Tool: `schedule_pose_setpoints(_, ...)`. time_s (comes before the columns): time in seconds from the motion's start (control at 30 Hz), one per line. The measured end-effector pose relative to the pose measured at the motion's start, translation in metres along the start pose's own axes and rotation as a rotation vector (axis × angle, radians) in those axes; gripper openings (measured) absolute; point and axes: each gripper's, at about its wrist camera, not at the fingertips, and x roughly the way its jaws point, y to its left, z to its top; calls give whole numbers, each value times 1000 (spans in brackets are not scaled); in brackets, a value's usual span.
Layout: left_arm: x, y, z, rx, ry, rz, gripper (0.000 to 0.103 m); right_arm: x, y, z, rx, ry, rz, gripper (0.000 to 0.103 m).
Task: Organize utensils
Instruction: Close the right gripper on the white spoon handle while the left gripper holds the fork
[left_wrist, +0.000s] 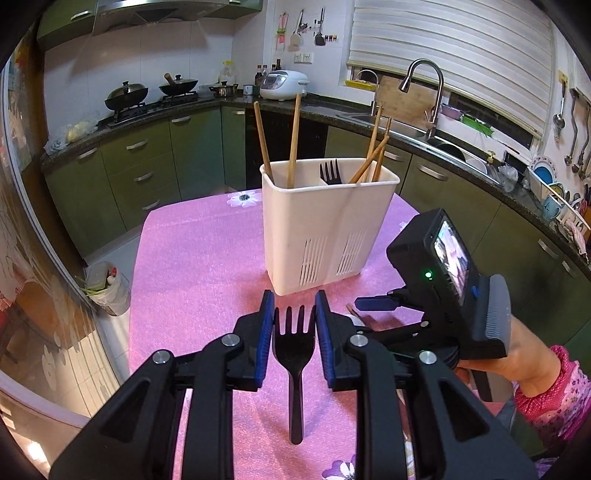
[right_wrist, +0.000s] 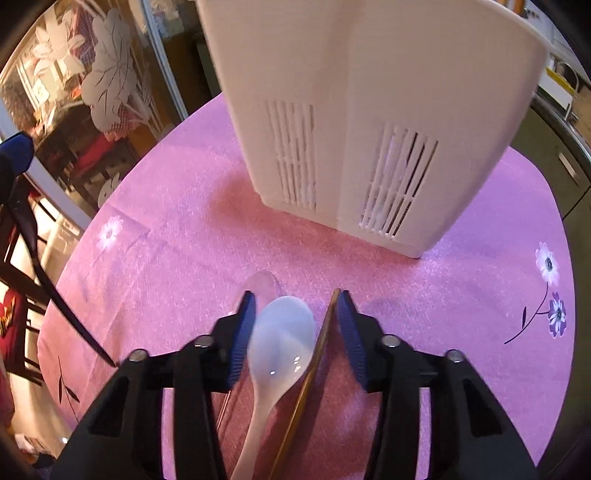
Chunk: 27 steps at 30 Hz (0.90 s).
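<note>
Two black forks: one (left_wrist: 293, 350) clamped in the left gripper's (left_wrist: 294, 314) jaws, one (left_wrist: 330, 172) in the white caddy (left_wrist: 325, 229) with five chopsticks (left_wrist: 294, 140). Right gripper's (right_wrist: 297, 310) jaws stand apart around a white spoon (right_wrist: 280, 343) and chopstick (right_wrist: 317, 354).

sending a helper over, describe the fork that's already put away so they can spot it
On the pink tablecloth stands a white utensil caddy. The black fork pokes tines-up from its middle, the only dark thing among the wooden chopsticks.

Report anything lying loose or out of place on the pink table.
A white spoon and a wooden chopstick lie loose on the pink cloth before the white utensil holder, between the right claw's open jaws. Nothing looks spilled or damaged.
</note>
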Motion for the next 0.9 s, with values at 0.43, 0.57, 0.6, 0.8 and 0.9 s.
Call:
schedule_pose_setpoints(0.43,5,0,-2,3,0,0,22,-25,-15,-11,38,-18,53,52)
schedule_pose_setpoints(0.57,5,0,-2,3,1,2,22,-20,-3,-20,-12,1,38,51)
schedule_pose_setpoints(0.6,4,0,-2,3,1,2,22,-18,-1,-20,-20,2,28,51)
schedule_pose_setpoints(0.8,3,1,-2,6,0,2,22,-5,13,-23,-67,12,-53,42)
schedule_pose_setpoints(0.9,3,0,-2,4,1,-1,22,1,21,-23,-91,15,-73,41)
